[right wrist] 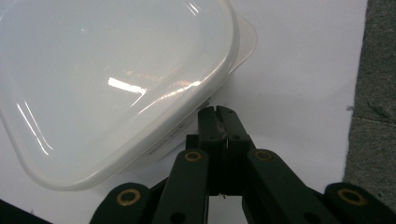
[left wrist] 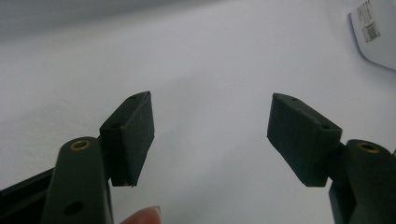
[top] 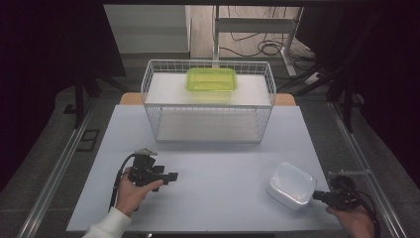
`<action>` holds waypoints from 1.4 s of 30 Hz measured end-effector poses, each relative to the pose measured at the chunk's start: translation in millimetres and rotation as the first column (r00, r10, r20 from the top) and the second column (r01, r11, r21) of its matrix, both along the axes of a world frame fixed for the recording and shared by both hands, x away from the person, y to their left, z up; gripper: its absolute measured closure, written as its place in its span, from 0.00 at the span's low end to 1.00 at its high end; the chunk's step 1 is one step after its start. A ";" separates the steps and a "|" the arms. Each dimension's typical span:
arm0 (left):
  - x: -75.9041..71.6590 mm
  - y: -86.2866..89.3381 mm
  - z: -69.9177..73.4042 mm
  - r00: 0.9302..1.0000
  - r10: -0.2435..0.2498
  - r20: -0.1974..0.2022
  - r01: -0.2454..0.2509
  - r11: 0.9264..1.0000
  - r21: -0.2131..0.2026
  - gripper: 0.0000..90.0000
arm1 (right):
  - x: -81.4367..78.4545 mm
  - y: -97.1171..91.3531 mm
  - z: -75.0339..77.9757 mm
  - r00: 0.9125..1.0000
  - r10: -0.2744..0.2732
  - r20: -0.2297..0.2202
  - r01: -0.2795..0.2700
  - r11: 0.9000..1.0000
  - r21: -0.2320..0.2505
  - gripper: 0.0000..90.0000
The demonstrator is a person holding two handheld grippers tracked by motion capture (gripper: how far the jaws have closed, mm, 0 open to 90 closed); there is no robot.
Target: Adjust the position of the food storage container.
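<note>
A white plastic container (top: pixel 292 184) lies bottom-up near the table's front right; its corner with a barcode label (left wrist: pixel 376 32) shows in the left gripper view. My right gripper (top: pixel 314 195) is at its near right edge, and in the right gripper view its jaws (right wrist: pixel 218 112) are pressed together on the thin rim of the container (right wrist: pixel 107 84). My left gripper (top: pixel 173 176) rests at the front left, pointing right. Its jaws (left wrist: pixel 212 135) stand wide apart with only bare table between them. A green lidded container (top: pixel 211 79) sits on the top shelf of a white wire rack (top: pixel 148 84).
The wire rack stands at the back middle of the pale table (top: pixel 223 163), with a lower shelf open to the front. Grey floor (right wrist: pixel 373 93) borders the table edge close to my right gripper. Metal rails run along both sides.
</note>
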State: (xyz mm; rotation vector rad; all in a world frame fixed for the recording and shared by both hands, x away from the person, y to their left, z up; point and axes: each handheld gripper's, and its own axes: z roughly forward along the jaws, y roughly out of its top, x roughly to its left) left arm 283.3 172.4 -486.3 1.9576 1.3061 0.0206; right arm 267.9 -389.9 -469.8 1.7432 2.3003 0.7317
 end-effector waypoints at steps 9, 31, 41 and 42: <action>0.3 1.0 -0.5 1.000 0.006 -0.002 -0.006 1.000 -0.001 0.35 | 12.4 10.4 -0.7 1.000 0.012 0.003 -0.012 1.000 -0.007 0.98; 1.5 2.1 -2.0 1.000 0.008 -0.013 -0.008 1.000 -0.001 0.35 | 49.1 62.5 -0.2 0.995 0.093 0.019 -0.093 0.995 -0.028 0.98; 1.3 3.6 -1.1 1.000 0.012 -0.007 -0.013 1.000 -0.008 0.35 | 61.2 87.3 -1.7 0.991 0.132 0.018 -0.132 0.991 -0.026 0.98; 1.3 3.6 -1.1 1.000 0.012 -0.007 -0.013 1.000 -0.008 0.35 | 61.2 87.3 -1.7 0.991 0.132 0.018 -0.132 0.991 -0.026 0.98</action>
